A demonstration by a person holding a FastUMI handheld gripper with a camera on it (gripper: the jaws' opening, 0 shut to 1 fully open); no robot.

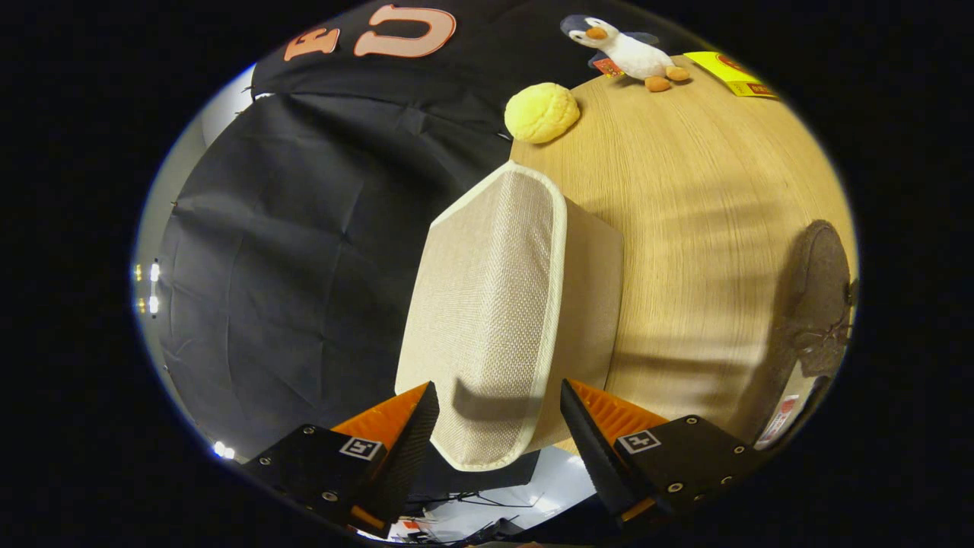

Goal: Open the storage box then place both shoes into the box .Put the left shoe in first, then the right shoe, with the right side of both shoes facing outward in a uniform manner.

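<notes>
1. Between my two fingers, just ahead of the tips, I see the storage box (494, 304): a beige woven-fabric box with a paler cream binding along its edges. Its broad textured face is turned toward me and its lid looks closed. It sits at the edge of the wooden table (700, 228), and its near rounded corner pokes into the gap between the fingers.

2. My gripper (498, 426) is spread wide, released and grasping nothing; I can't tell whether either finger brushes the fabric, but the two of them are not pressing on it.

3. Count: one storage box. One shoe (818, 297) that I can make out, dark brown and fuzzy-looking with laces, lying on the table well to the right of the box, beyond my right finger. Something with a pale surface and a red-marked label sits just below it; I cannot tell what that is.

4. Other things, one of each, all at the far end of the table, well apart from the box: a yellow bumpy round item (542, 113) like a bun, a plush penguin (628, 52) with orange beak and feet, and a flat yellow packet (730, 72) beside the penguin.

5. Bare tabletop lies between the box and the shoe.
</notes>
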